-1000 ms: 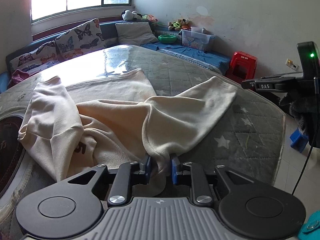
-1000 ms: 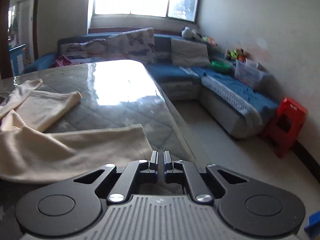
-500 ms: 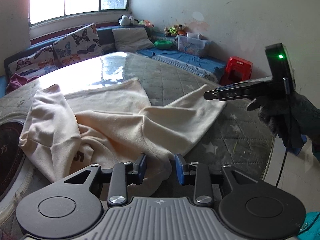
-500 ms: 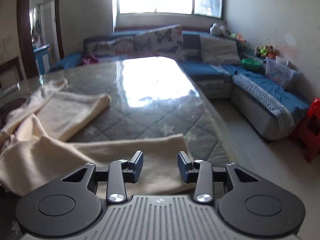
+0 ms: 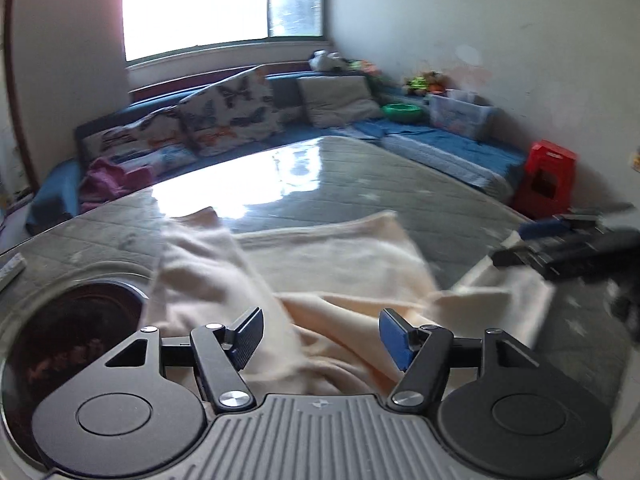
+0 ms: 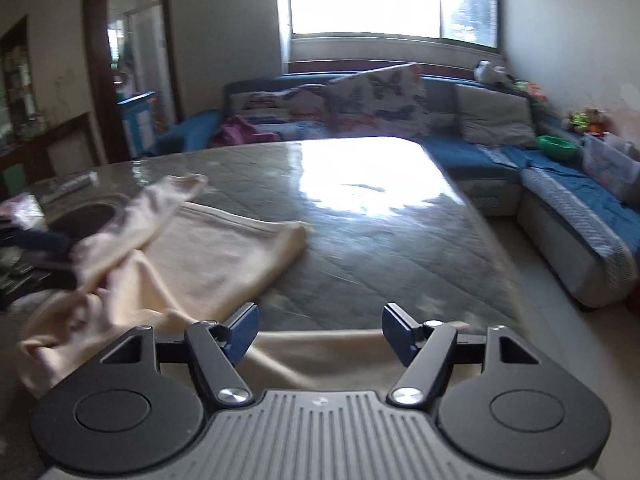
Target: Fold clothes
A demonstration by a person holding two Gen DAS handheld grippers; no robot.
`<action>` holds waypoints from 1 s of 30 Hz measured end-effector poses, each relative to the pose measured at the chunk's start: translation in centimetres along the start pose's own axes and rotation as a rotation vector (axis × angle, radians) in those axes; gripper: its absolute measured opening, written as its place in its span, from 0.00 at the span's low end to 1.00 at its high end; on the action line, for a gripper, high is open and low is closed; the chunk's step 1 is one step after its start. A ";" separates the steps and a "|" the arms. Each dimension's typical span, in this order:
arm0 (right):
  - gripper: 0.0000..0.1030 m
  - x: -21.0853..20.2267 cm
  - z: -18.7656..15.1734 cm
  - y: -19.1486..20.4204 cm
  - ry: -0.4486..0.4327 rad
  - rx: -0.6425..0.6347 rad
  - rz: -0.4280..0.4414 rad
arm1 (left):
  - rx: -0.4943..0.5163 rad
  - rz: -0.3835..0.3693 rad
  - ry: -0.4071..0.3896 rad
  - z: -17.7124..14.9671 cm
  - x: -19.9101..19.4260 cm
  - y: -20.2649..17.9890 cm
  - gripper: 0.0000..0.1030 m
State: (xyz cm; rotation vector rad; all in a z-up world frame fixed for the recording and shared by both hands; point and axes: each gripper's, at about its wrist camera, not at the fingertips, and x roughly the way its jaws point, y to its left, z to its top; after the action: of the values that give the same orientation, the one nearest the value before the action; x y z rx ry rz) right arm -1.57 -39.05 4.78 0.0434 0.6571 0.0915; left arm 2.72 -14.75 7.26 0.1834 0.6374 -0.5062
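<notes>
Folding has barely begun: my left hand-held gripper (image 5: 321, 337) and right hand-held gripper (image 6: 319, 334) have just been opening, released. Below both, the cream sweatshirt (image 5: 332, 268) lies rumpled on the worktop (image 6: 380, 232), sleeves unfolded.

Each handheld gripper, left gripper (image 5: 321, 338) and right gripper (image 6: 320, 334), has a ribbed grey body, black disc-topped linkage arms, silver screws and blue-padded fingers (image 5: 394, 338).
</notes>
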 end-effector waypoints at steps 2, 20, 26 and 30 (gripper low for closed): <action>0.68 0.7 0.6 1.2 0.008 -0.006 0.068 | -0.036 0.041 0.012 1.4 1.5 1.6 0.65; 0.77 5.5 0.0 7.1 0.082 -0.086 0.318 | -0.186 0.255 0.164 10.0 20.3 7.9 0.57; 0.85 6.1 -0.7 7.3 0.091 -0.083 0.341 | -0.170 0.268 0.155 9.9 21.5 8.2 0.44; 1.00 6.0 -1.5 7.7 0.071 -0.096 0.341 | -0.188 0.262 0.147 9.5 20.2 8.9 0.09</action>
State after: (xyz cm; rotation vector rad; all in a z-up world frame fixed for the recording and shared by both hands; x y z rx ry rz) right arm 1.66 -30.79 0.48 0.0594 0.7106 0.4547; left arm 26.14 -18.01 2.58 0.1246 0.7871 -0.1800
